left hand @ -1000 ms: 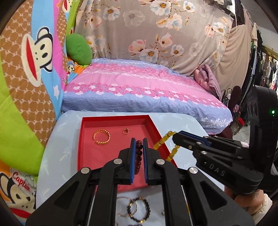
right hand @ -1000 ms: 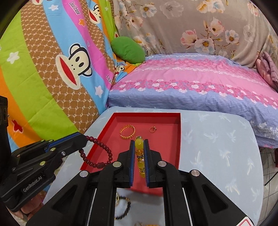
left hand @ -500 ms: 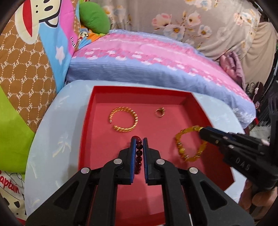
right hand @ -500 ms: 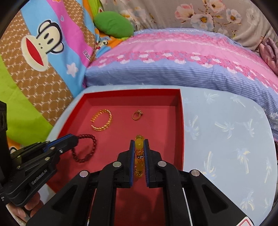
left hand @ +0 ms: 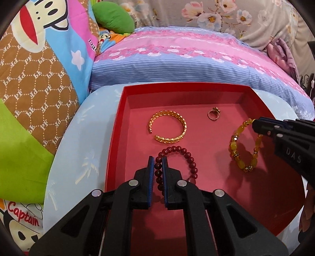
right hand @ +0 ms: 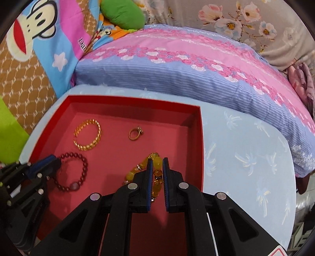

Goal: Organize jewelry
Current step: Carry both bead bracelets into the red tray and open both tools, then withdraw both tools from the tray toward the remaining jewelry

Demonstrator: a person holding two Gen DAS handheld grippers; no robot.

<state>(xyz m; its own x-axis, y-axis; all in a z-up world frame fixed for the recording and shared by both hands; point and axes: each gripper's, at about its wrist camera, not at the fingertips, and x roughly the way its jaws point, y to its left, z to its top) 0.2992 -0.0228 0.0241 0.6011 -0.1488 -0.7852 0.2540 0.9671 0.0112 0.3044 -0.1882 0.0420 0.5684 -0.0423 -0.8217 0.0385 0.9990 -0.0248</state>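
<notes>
A red tray [left hand: 116, 137] [right hand: 198, 137] sits on a light blue table. My left gripper [left hand: 157, 160] is shut on a dark red bead bracelet [left hand: 189, 157] that lies low on the tray floor; it also shows in the right wrist view [right hand: 82, 169]. My right gripper [right hand: 157, 160] is shut on a yellow bead bracelet [right hand: 135, 171], which rests on the tray at the right in the left wrist view [left hand: 236, 149]. A gold bangle [left hand: 167, 128] [right hand: 87, 134] and a small ring [left hand: 213, 114] [right hand: 135, 134] lie further back in the tray.
The light blue table [right hand: 246, 147] extends to the right of the tray. A pink and blue striped pillow [right hand: 187, 69] lies behind the table. Cartoon-print cushions [left hand: 39, 69] stand at the left, with a green cushion [left hand: 114, 17] behind.
Both grippers have moved forward and down into the tray. The red and yellow bracelets went from hanging in the air to lying on the tray floor, still pinched.
</notes>
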